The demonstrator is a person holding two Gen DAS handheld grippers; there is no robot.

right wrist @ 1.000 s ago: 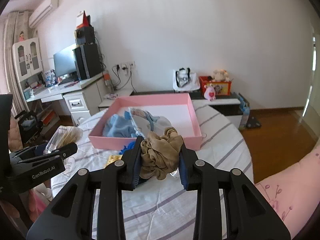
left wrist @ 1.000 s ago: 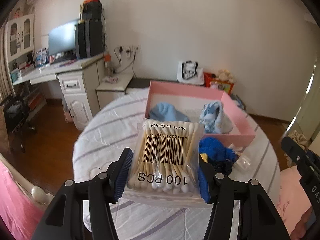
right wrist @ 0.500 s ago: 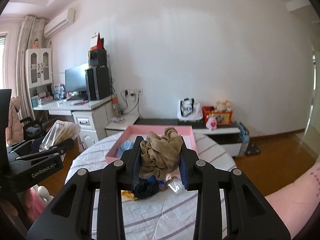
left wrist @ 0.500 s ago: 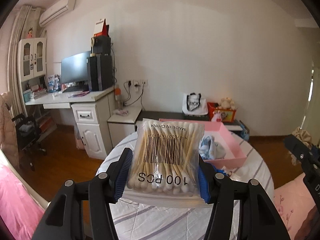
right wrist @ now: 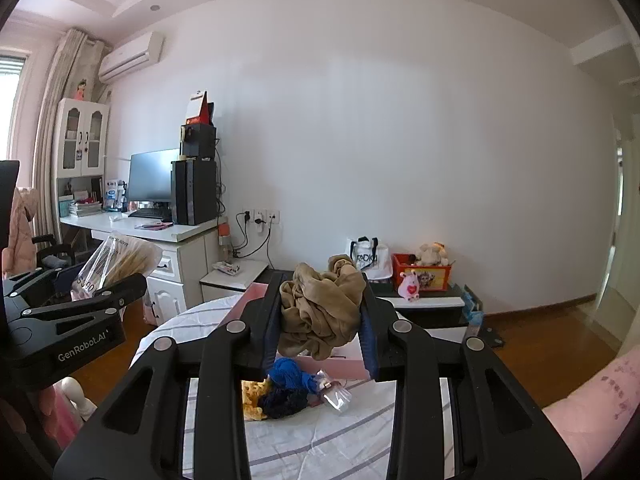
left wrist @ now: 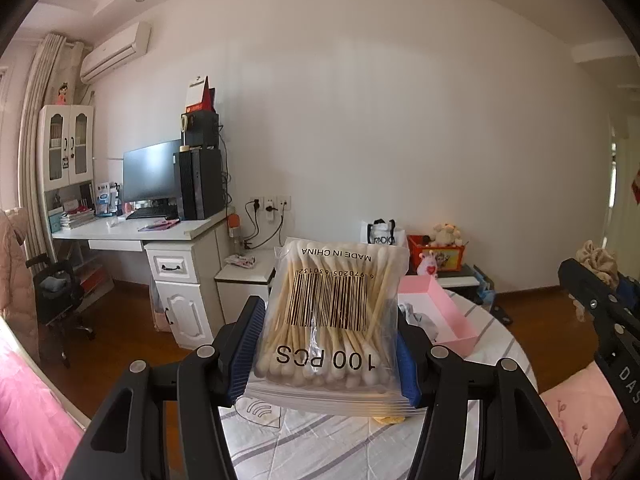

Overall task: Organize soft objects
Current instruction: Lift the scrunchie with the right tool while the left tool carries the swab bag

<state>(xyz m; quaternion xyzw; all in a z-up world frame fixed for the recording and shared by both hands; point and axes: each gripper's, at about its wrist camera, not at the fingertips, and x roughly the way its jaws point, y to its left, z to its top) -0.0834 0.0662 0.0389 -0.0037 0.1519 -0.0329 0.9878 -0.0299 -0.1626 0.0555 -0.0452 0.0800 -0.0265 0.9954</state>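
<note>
Left gripper (left wrist: 326, 350) pinches a clear plastic bag of cotton swabs (left wrist: 334, 320), held above the striped-cloth round table (left wrist: 320, 436). Shallow pink rectangular tray (left wrist: 440, 312) at 2 o'clock already holds some blue-white cloth pieces. Right gripper (right wrist: 320, 320) clamps a crumpled tan fabric bundle (right wrist: 320, 312). Blue yarn-like bundle (right wrist: 290, 374) and yellow soft item (right wrist: 252, 398) lie on the table at 6 o'clock, unsorted. Roughly half done.

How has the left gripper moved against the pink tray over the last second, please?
Yes: the left gripper lifted and swung left; the pink tray now sits lower right.
</note>
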